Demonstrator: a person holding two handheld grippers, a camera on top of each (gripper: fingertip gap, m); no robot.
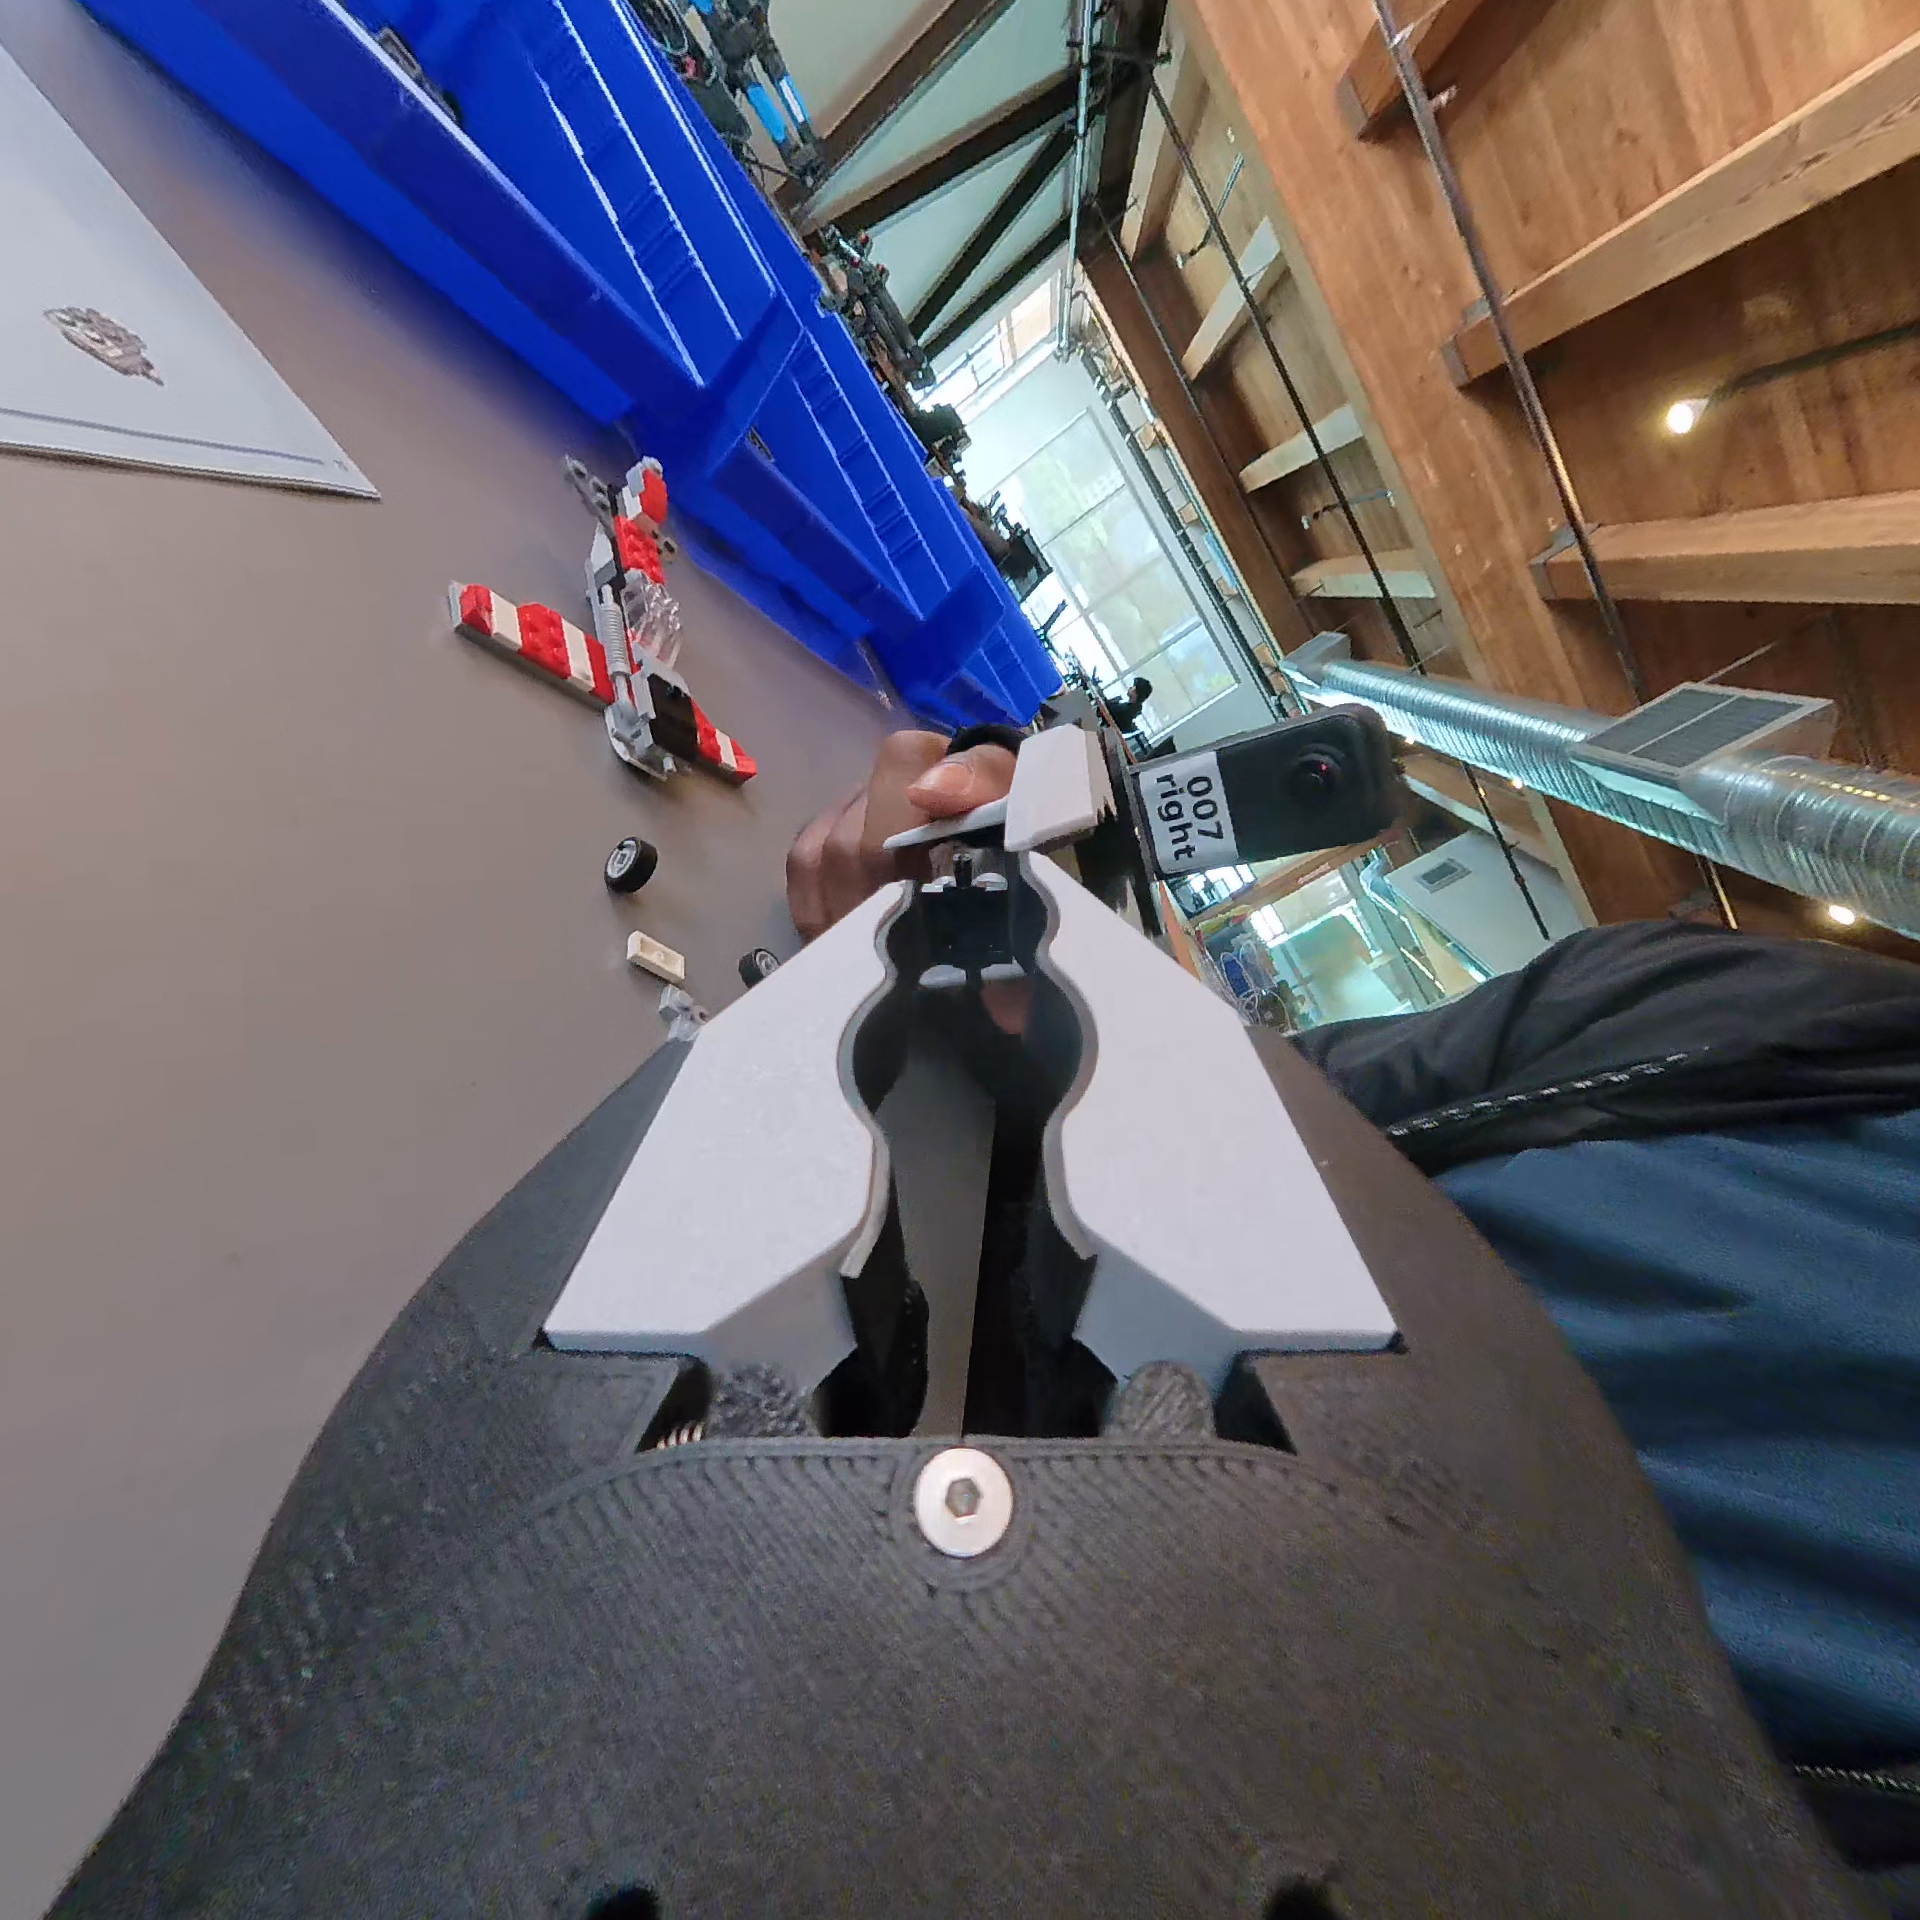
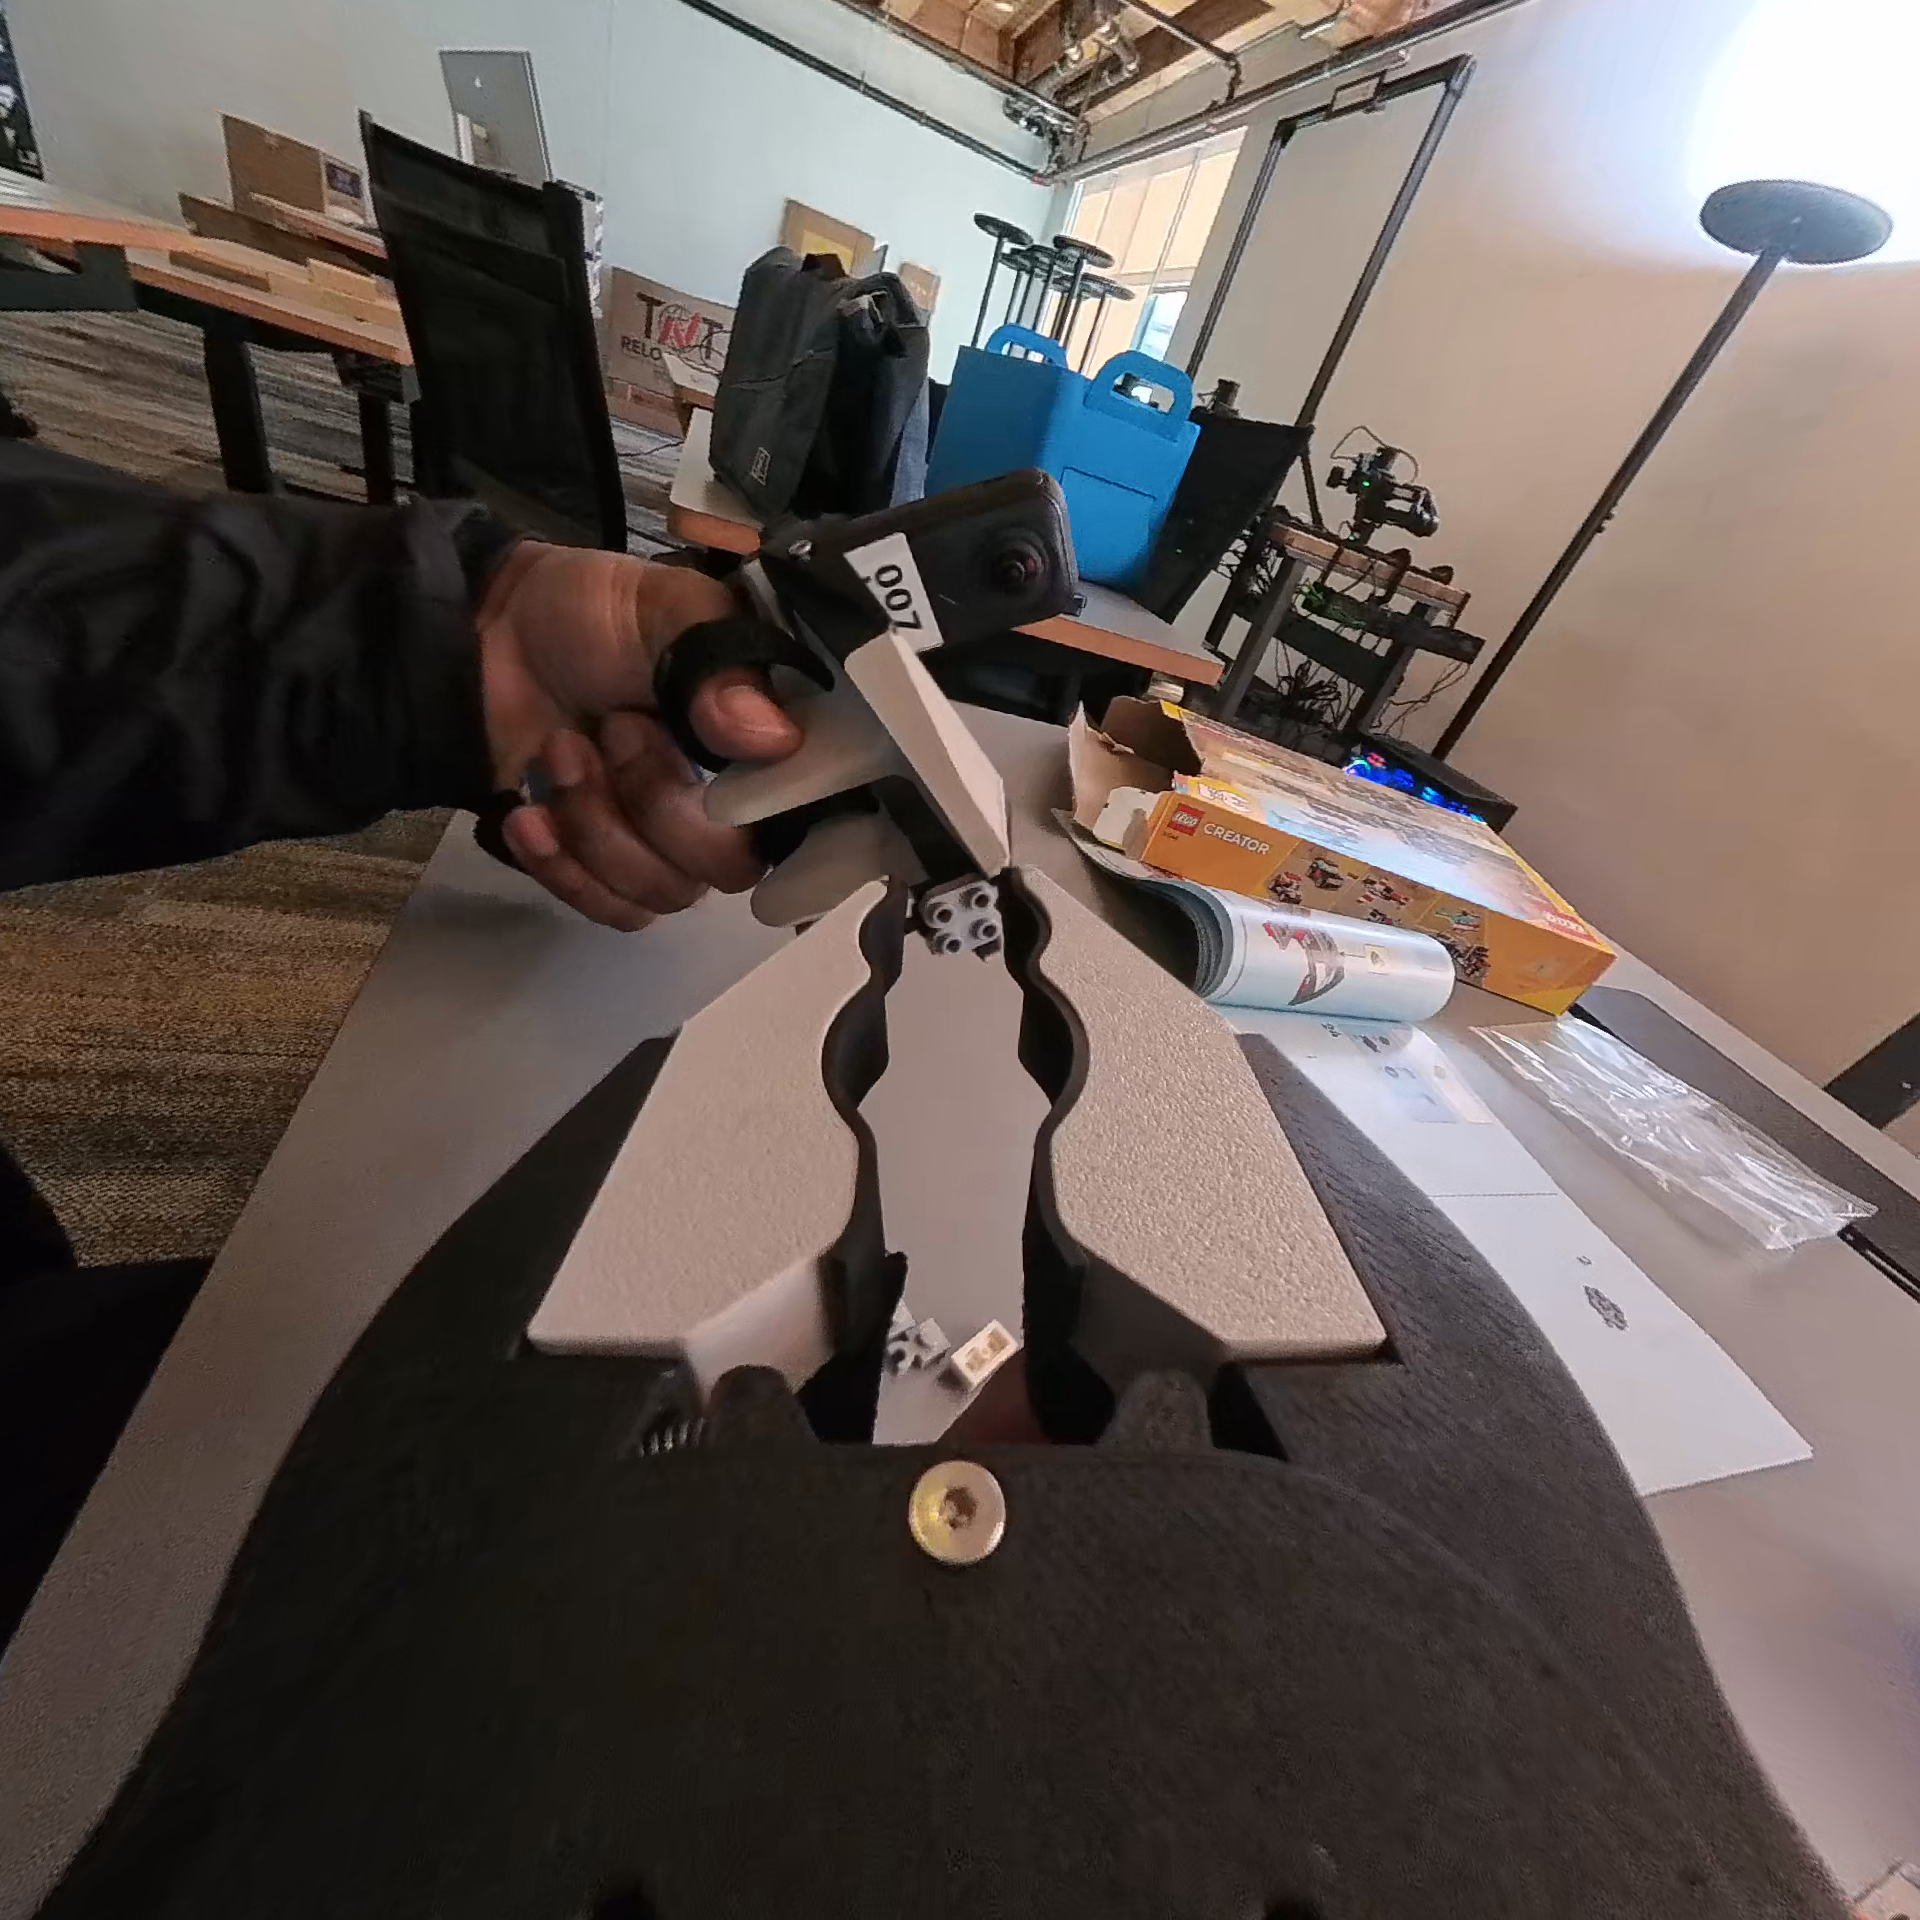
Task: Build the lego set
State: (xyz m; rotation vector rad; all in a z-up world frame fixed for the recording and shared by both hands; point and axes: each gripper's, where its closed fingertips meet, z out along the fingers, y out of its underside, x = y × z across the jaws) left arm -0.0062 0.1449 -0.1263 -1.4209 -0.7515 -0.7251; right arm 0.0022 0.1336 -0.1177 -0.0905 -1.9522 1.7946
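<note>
The left tongs [image 1: 961, 894] are closed on a small black and grey brick piece [image 1: 961, 930], pinched right at their tips and held up off the worktop [image 1: 260, 935]. The right tongs [image 2: 951, 904] meet them tip to tip and grip a small light-grey studded piece [image 2: 958, 920], its studs facing the right wrist camera. The two held pieces touch or nearly touch; which, I cannot tell.

Left of the left tongs on the worktop lies the red-and-white striped plane model [image 1: 623, 644], well apart from the tips. Nearer them sit a black wheel [image 1: 631, 864], a cream brick [image 1: 656, 956] and a second wheel [image 1: 758, 966] just beside the left finger. Blue bins [image 1: 727, 312] stand beyond the model.

Right of the right tongs lie the curled instruction booklet [image 2: 1320, 961] and the orange set box [image 2: 1351, 862].
</note>
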